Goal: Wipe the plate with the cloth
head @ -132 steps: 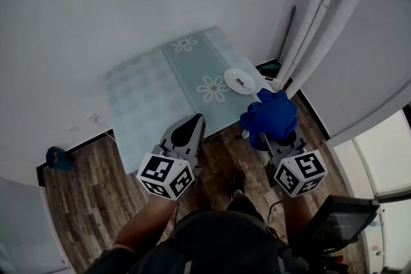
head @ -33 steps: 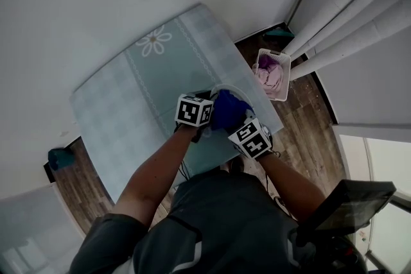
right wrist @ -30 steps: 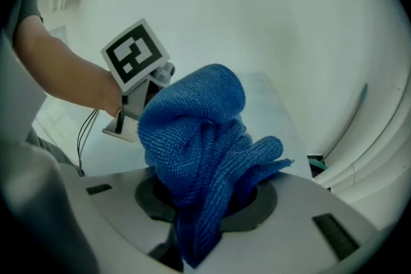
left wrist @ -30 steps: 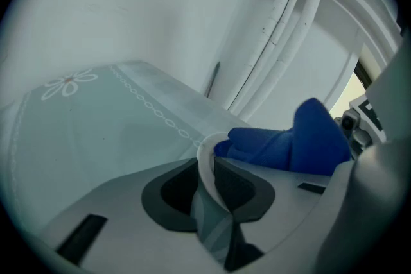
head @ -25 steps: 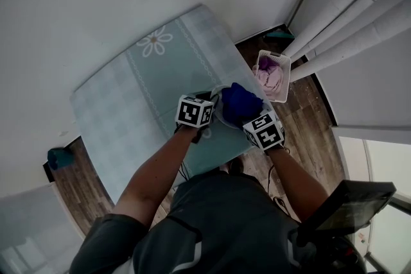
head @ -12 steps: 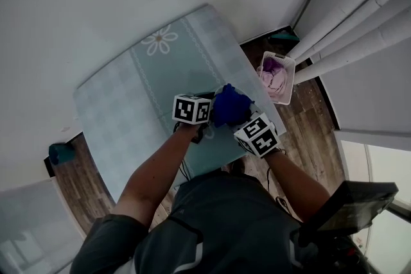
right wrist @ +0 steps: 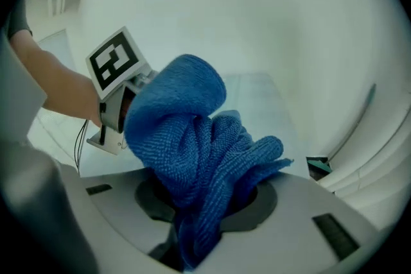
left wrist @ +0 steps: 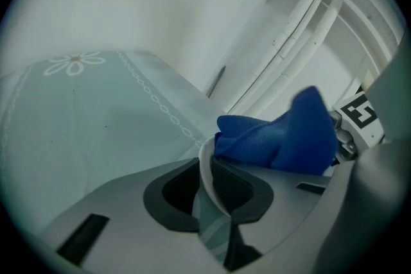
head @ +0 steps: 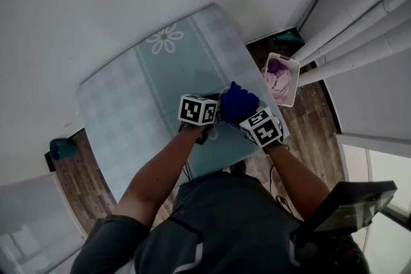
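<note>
1. Blue knit microfibre cloth (right wrist: 192, 151): bunched into thick folds, and the right gripper (right wrist: 202, 202) has its jaws clamped on it, with a tail hanging through below.
2. White round plate (left wrist: 204, 167): seen edge-on, with the left gripper (left wrist: 215, 192) jaws closed on its rim. The cloth sits against the plate face at 2 o'clock of that grip.
3. Head view: both are over the pale teal daisy-print table (head: 141, 93), near its 4 o'clock edge. The plate is mostly hidden there.
4. White rectangular plastic bin (head: 283, 101): on the wood floor (head: 308, 119), at 2 o'clock from the cloth. It holds crumpled pink-purple fabric (head: 277, 74).
5. Print: black-and-white square markers on both gripper cubes.
</note>
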